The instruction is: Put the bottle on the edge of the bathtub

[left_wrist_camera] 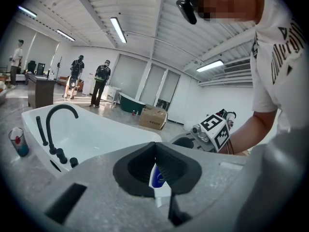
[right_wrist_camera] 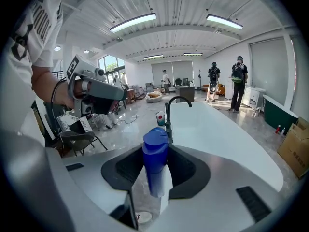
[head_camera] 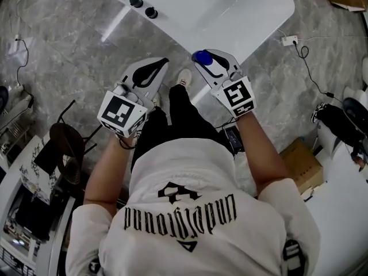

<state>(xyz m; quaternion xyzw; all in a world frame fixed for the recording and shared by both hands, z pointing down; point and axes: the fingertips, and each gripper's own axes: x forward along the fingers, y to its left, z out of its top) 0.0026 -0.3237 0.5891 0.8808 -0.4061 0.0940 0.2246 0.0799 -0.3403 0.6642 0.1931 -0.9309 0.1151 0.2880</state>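
My right gripper (head_camera: 210, 57) is shut on a bottle (right_wrist_camera: 155, 164) with a blue cap and a white lower body. The bottle stands upright between the black pads. In the head view the bottle (head_camera: 204, 58) hangs just short of the near rim of the white bathtub (head_camera: 241, 10). In the right gripper view the bathtub (right_wrist_camera: 217, 129) and its black faucet (right_wrist_camera: 170, 108) lie straight ahead. My left gripper (head_camera: 165, 61) hangs to the left over the floor, its tips touching and holding nothing. In the left gripper view a white-and-blue patch shows through the slit behind those tips (left_wrist_camera: 155, 146).
Black tap knobs (head_camera: 135, 2) line the tub's far-left rim. A cup (right_wrist_camera: 160, 118) stands on the floor by the faucet end. A dark chair (head_camera: 66, 142) is at my left and a cardboard box (head_camera: 302, 163) at my right. Cables (head_camera: 305, 56) run over the marble floor. People stand far off.
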